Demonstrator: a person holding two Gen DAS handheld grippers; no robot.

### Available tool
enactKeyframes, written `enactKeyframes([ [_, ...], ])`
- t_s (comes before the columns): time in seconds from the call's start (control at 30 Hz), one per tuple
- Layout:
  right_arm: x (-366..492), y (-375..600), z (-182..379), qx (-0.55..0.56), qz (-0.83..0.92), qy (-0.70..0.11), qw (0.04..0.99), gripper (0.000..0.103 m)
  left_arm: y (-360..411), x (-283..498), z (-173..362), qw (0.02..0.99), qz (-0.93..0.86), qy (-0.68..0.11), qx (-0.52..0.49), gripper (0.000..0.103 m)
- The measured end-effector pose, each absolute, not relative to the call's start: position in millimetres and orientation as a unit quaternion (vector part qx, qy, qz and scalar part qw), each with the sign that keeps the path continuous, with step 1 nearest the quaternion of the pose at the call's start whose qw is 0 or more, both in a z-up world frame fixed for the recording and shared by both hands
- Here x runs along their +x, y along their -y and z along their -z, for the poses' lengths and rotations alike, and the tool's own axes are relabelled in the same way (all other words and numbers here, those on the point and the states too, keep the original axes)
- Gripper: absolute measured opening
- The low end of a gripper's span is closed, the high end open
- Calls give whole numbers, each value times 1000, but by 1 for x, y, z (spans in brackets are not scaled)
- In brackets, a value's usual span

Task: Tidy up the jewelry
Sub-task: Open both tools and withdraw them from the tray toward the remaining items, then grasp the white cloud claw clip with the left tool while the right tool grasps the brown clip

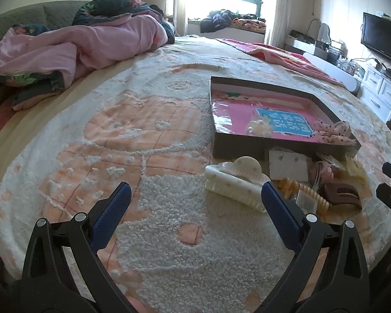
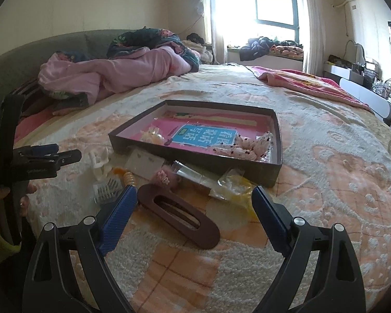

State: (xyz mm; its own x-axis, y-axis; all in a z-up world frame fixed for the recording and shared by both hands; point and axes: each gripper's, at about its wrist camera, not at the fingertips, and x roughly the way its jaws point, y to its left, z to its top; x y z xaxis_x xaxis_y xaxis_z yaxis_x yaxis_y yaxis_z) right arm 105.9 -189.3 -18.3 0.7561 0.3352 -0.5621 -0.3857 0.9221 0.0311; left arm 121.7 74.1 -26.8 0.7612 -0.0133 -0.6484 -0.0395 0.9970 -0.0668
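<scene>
A cream claw clip (image 1: 236, 182) and brown oval clip (image 2: 179, 212) lie flat on the bedspread. A pink spotted scrunchie (image 2: 250, 147) rests inside the dark tray (image 2: 195, 157).

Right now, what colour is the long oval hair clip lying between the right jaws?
Dark brown hair clip; it shows best in the right wrist view.

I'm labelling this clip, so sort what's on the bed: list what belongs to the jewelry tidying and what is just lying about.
Part of the job:
- dark tray
- cream claw clip
- brown oval clip
- earring card
- orange spiral tie
- pink scrunchie in the tray
- left gripper and right gripper, both open

Just lying about:
- pink quilt
- red blanket
- television
</scene>
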Motion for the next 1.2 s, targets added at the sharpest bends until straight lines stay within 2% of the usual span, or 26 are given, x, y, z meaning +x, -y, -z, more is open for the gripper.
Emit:
enactKeyframes([
  [0.6, 113, 167, 55, -133, -173, -317, 923, 87, -41, 141, 50, 937, 46, -347, 0, 91],
  [0.9, 119, 156, 67, -167, -172, -311, 920, 85, -42, 155, 58, 930, 55, -363, -12, 91],
  [1.13, 126, 145, 67, -185, -182, -313, 914, 73, -49, 165, 61, 924, 62, -377, -33, 91],
  [1.2, 126, 142, 67, -188, -188, -312, 912, 67, -50, 168, 63, 921, 64, -381, -39, 91],
])
